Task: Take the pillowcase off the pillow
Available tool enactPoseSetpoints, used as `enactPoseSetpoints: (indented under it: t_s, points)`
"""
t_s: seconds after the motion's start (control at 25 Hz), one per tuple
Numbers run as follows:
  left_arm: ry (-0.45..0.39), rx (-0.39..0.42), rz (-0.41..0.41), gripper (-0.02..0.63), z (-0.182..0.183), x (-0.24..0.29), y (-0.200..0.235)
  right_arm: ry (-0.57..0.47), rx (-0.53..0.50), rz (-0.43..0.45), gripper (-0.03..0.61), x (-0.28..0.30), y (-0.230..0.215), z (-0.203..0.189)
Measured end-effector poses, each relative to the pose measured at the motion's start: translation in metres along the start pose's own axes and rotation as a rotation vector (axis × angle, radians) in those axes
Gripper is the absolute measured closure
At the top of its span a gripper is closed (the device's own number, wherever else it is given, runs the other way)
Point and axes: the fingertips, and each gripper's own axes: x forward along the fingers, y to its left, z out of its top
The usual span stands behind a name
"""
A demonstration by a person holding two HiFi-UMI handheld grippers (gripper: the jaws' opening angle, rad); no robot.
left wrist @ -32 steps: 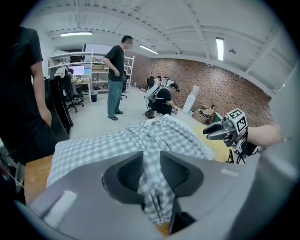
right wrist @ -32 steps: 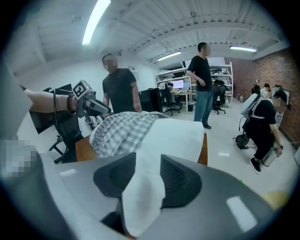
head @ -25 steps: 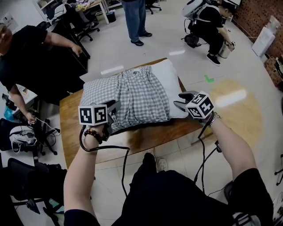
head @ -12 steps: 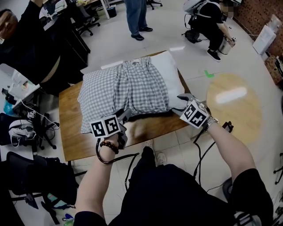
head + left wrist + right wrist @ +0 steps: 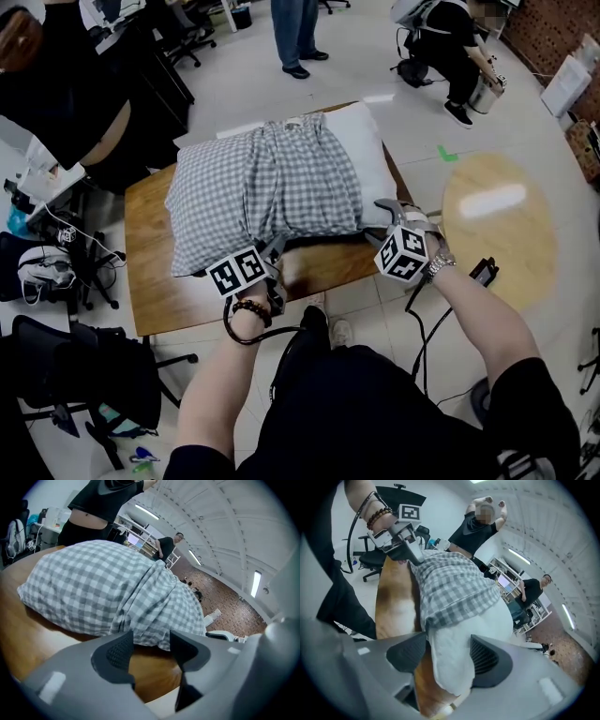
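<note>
The checked pillowcase (image 5: 267, 187) is lying bunched over the white pillow (image 5: 364, 150) on the table (image 5: 155, 281). Your left gripper (image 5: 277, 247), jaws just opening wide, is facing its loose hem, empty; your right gripper (image 5: 388, 208), likewise opening, is straddling the bare pillow corner. Likely soft, light cloth: pinch the hem
</note>
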Motion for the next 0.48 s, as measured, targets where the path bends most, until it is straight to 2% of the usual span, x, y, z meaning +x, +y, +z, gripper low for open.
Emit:
enactPoseSetpoints:
  t_s: [0.2,0.28,0.36,0.48]
  points:
    - [0.006,-0.042,0.036,0.367,-0.004,0.019,0.017,0.046,-0.026,-0.004,0.287,0.017,0.004,-0.008]
    - [0.009,-0.048,0.049,0.381,-0.002,0.023,0.023,0.061,-0.029,-0.021,0.323,0.021,0.001,-0.008]
    - [0.006,-0.060,0.065,0.453,0.002,0.024,0.031,0.059,-0.031,-0.051,0.433,0.022,-0.005,-0.005]
    - [-0.021,-0.091,0.070,0.580,0.008,0.022,0.042,0.046,-0.036,-0.094,0.511,0.020,-0.014,0.000]
